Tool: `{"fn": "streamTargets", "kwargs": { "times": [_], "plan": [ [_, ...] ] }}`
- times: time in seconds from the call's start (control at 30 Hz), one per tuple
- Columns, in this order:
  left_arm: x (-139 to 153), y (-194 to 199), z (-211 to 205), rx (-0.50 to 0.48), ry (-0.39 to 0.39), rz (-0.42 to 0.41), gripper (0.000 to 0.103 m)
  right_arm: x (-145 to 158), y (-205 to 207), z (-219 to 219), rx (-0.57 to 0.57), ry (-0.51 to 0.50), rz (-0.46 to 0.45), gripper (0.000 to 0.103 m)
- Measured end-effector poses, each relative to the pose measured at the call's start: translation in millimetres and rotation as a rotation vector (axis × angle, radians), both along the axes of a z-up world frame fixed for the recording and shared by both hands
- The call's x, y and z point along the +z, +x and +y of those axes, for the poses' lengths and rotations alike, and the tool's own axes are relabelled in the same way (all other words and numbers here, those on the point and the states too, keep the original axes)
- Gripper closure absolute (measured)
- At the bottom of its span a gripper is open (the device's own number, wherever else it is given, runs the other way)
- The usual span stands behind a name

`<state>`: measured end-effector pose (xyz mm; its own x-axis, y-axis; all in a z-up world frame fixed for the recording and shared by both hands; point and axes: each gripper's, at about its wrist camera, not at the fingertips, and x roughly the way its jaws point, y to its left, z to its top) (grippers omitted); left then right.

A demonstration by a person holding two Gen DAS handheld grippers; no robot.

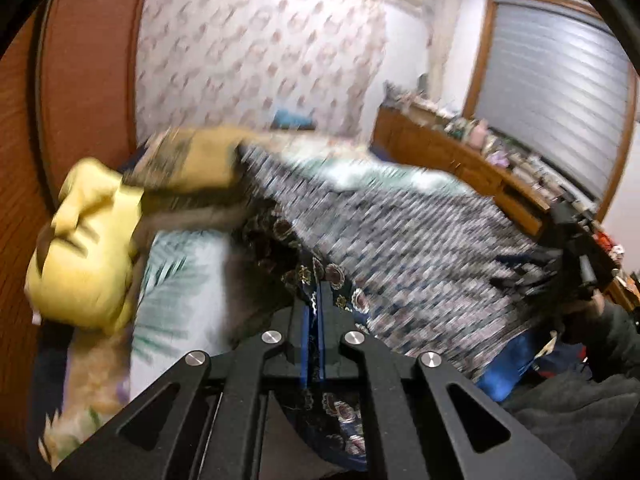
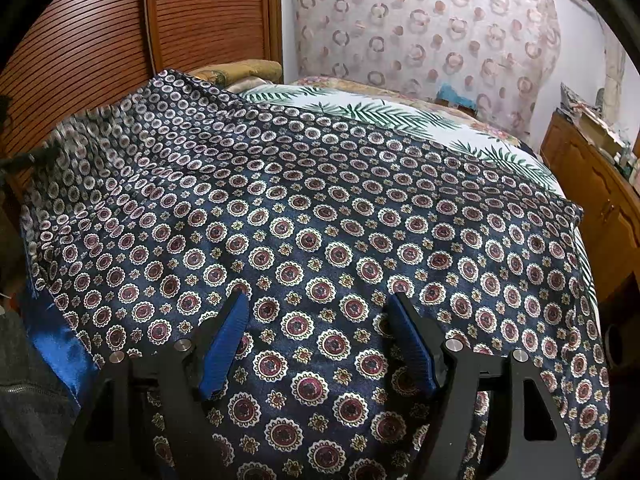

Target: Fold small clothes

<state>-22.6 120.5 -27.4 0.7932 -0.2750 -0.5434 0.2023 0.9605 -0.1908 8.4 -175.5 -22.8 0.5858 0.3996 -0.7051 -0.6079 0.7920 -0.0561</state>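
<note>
On the left wrist view, the left gripper [image 1: 318, 296] had its blue pads pressed together on a bunched edge of the patterned cloth [image 1: 400, 248], and the fabric ran up and away from the fingertips, stretched toward the right gripper [image 1: 580, 256] at the far right. That picture was blurred, with a yellow pillow [image 1: 88, 240] off to the left on the bed [image 1: 176, 288].

On the right wrist view, the right gripper [image 2: 318, 304] stood with jaws wide apart, nothing pinched. The patterned cloth [image 2: 320, 200] lay spread beneath and ahead of both fingers, draped over the bed [image 2: 400, 116], its shiny blue lining [image 2: 56, 344] showing at the lower left.
</note>
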Motion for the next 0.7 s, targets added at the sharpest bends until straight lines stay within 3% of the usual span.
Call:
{"fn": "streamTargets", "kwargs": {
  "times": [0.33,0.7],
  "plan": [
    [64.0,42.6,-61.5,-0.185,-0.005,-0.143,0.1,36.8,-19.5,-31.3,-0.071,0.064,-0.066,0.029],
    [93.9,104.5,-164.5,-0.431,0.033,-0.138,0.1,60.3,-51.5,-86.3,-0.181,0.092,-0.147,0.029]
  ]
}}
